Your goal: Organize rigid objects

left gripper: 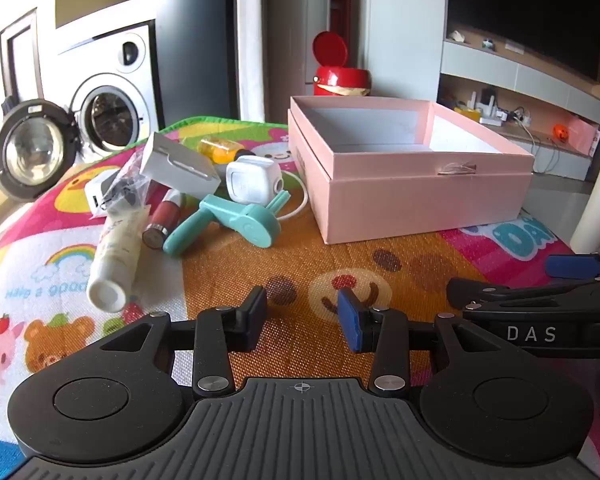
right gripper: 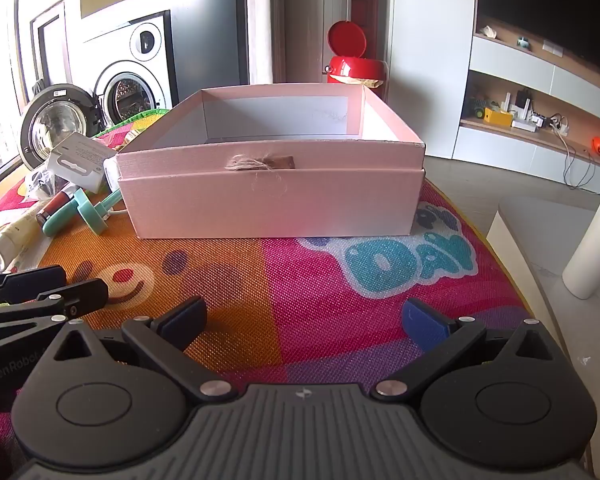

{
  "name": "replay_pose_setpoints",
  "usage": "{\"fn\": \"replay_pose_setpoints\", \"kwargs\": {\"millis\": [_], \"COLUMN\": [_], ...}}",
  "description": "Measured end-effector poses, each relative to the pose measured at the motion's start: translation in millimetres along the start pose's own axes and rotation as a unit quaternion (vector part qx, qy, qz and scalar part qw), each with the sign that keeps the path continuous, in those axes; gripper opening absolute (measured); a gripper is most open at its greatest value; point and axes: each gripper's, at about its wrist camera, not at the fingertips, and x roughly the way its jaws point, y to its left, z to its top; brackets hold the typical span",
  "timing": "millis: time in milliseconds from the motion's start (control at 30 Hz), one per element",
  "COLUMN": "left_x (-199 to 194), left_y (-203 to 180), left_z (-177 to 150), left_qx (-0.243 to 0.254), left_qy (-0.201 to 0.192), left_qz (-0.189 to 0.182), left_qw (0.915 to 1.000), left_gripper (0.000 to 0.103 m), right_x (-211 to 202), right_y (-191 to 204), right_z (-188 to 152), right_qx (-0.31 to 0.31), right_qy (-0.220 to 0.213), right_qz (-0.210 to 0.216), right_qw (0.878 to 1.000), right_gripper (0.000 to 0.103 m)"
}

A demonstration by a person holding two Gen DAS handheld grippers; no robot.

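The big pink cardboard box [right gripper: 272, 204] looks matt, slightly ribbed outside, with a smooth white paper lining and a scrap of rough twine [right gripper: 246, 165] at its 6 o'clock wall. The colourful cartoon play mat [right gripper: 320, 276] has a woven, mesh-like texture with some sheen. At 9 o'clock of the box, the teal plastic hand tool [left gripper: 228, 220] is smooth and satiny, the cream plastic tube [left gripper: 116, 256] matt, and the red lipstick-like tube [left gripper: 162, 220] glossy. The crinkly clear plastic bag [left gripper: 126, 184] shines. The red bin [left gripper: 340, 74] at 12 o'clock is high-gloss. Both grippers are matt black plastic with shiny metal rivets [left gripper: 214, 383].
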Motion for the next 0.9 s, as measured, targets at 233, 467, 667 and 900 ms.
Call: {"fn": "replay_pose_setpoints", "kwargs": {"millis": [233, 467, 667, 900], "left_x": [0.1, 0.0, 0.0, 0.0], "left_y": [0.1, -0.1, 0.0, 0.0], "left_z": [0.0, -0.1, -0.1, -0.1], "left_qx": [0.001, 0.002, 0.001, 0.001], "left_qy": [0.000, -0.001, -0.001, -0.001], "left_qz": [0.001, 0.001, 0.001, 0.001], "left_qw": [1.0000, 1.0000, 1.0000, 1.0000], "left_gripper": [0.044, 0.043, 0.043, 0.043], "right_x": [0.1, 0.0, -0.1, -0.1], "right_y": [0.0, 0.0, 0.1, 0.0], "right_z": [0.0, 0.0, 0.1, 0.1], "right_qx": [0.000, 0.000, 0.000, 0.000], "right_qy": [0.001, 0.000, 0.000, 0.000], "right_qz": [0.000, 0.000, 0.000, 0.000], "right_qw": [1.000, 1.000, 1.000, 1.000], "right_gripper": [0.103, 0.103, 0.103, 0.103]}}
